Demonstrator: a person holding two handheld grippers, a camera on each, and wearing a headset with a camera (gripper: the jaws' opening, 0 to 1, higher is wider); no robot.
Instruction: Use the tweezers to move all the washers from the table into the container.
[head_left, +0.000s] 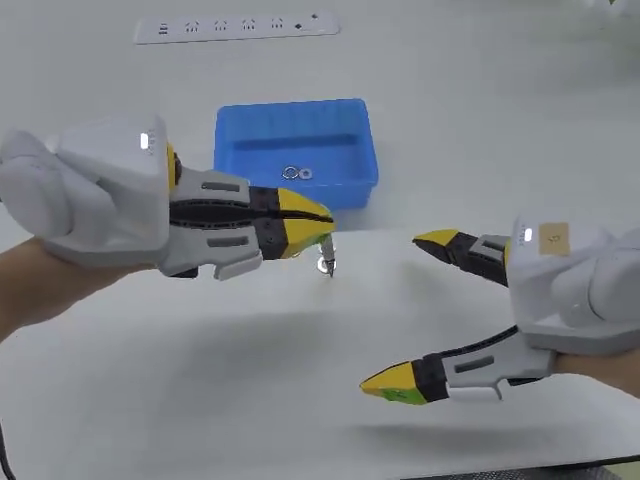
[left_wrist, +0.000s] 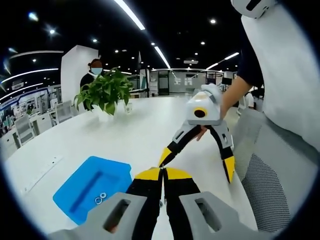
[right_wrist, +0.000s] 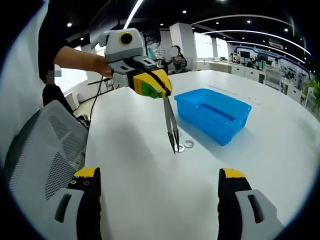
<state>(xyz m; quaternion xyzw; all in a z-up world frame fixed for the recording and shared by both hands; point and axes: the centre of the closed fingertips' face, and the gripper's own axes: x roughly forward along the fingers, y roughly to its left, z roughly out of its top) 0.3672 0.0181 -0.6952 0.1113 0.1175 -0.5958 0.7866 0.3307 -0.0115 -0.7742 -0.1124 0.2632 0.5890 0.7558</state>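
While the left gripper (head_left: 325, 225) sits with its jaws pressed together on the handle end of the tweezers (right_wrist: 170, 120), I read the right gripper (head_left: 410, 312) as spread wide, with nothing between its jaws.

Tweezers: hanging from the left gripper, tips down on the table (head_left: 250, 400), arms nearly together at the tips. The tips are just in front of the container (head_left: 296, 150), off its near wall, on my side.

Washer (right_wrist: 188, 144): lies flat on the table just beside the tweezer tips, on the side toward the container, apart from its wall. I cannot tell whether the tips pinch anything.

Container: blue, open-topped, upright. Two washers (head_left: 297, 174) lie inside on its floor, side by side, close to the near wall.

Right gripper: in front of the container and off to its right, well apart from it, above the table. Its jaws point back toward the tweezers.

Beyond the container's far wall a white power strip (head_left: 237, 26) lies on the table. Farther past the container a leafy plant (left_wrist: 105, 92) stands on the same surface.
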